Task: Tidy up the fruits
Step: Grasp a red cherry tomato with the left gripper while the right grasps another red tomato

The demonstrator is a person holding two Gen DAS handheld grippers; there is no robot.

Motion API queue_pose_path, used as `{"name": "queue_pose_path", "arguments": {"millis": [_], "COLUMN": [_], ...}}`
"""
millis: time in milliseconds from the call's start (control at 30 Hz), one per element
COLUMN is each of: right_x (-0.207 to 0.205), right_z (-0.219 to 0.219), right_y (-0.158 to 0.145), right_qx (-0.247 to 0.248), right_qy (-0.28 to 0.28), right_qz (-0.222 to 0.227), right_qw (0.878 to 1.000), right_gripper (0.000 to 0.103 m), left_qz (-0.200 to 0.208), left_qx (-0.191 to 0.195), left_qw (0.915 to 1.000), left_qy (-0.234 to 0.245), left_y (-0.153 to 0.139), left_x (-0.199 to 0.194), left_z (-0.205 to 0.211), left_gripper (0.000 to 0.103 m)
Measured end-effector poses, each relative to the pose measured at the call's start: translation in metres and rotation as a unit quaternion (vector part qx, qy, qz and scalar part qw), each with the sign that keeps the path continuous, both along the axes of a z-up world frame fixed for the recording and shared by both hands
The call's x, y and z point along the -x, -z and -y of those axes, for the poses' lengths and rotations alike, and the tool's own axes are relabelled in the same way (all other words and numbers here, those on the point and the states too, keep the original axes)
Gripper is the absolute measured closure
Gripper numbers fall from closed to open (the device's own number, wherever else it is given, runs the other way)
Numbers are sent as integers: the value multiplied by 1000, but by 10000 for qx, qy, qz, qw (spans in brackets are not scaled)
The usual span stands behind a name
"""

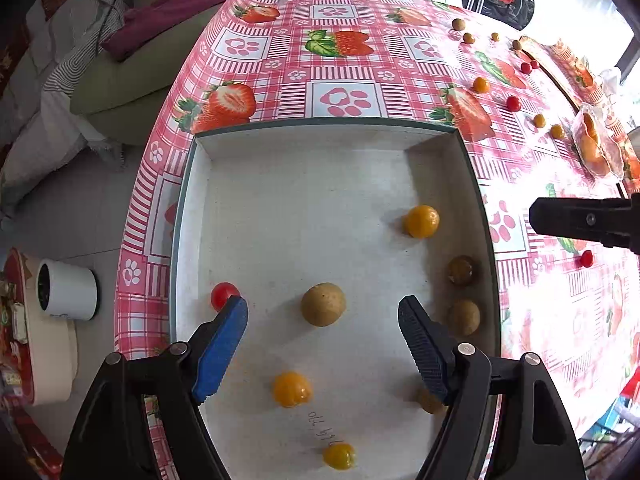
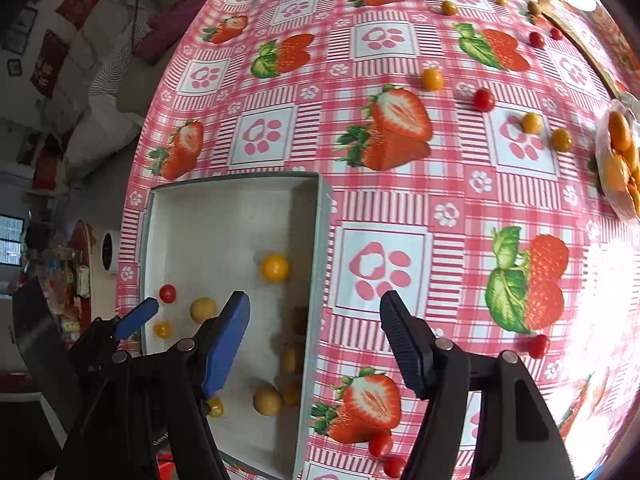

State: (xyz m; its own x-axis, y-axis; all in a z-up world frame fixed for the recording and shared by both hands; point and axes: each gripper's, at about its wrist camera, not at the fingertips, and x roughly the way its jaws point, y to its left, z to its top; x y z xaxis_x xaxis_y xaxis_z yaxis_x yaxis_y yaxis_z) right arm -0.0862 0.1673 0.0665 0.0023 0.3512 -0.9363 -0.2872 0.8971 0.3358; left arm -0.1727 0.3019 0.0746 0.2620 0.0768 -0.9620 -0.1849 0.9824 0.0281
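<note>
A shallow white tray point(image 1: 316, 136) point(image 2: 320, 240) sits on the strawberry-print tablecloth and holds several small fruits. Among them are a tan longan point(image 1: 323, 305), an orange berry point(image 1: 421, 221) point(image 2: 275, 267) and a red cherry tomato point(image 1: 224, 294) point(image 2: 167, 293). My left gripper point(image 1: 322, 320) is open and empty above the tray, the longan between its fingertips further ahead. My right gripper point(image 2: 315, 314) is open and empty over the tray's right wall. More loose fruits lie on the cloth: a red tomato point(image 2: 483, 99), orange berries point(image 2: 432, 79) point(image 2: 531, 123), and red tomatoes near me point(image 2: 380, 445).
A plastic bag of oranges point(image 2: 620, 160) point(image 1: 596, 148) lies at the table's right edge. A wooden strip point(image 1: 540, 56) lies far right. A white cup point(image 1: 68, 290) stands on the floor at left, beside a sofa with clothes point(image 1: 132, 40).
</note>
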Motion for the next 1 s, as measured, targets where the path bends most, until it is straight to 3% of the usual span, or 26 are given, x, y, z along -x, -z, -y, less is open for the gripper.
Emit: {"name": "queue_pose_path", "arguments": {"millis": [367,667,833,1000], "right_x": [34,49,46,33], "right_z": [134,171,173,171], "right_y": [31,33,31,32], "right_qx": [742,977,1028,994], "right_qy": [1156,1253,931,411], "right_qz": [-353,-270,-140,13], "right_qw": [9899,9869,9902,9942], "right_gripper": [32,32,32,32], "left_qz": [140,0,-201,-320], "left_qx": [198,513,544,488], "left_qw": [9962,9909,9923,9978], "left_qy": [831,1248,1098,325], "left_y": [-24,-30,-22,-11], "left_x": [5,24,40,53], "left_z": [69,134,163,174], "left_gripper": [24,24,24,24]}}
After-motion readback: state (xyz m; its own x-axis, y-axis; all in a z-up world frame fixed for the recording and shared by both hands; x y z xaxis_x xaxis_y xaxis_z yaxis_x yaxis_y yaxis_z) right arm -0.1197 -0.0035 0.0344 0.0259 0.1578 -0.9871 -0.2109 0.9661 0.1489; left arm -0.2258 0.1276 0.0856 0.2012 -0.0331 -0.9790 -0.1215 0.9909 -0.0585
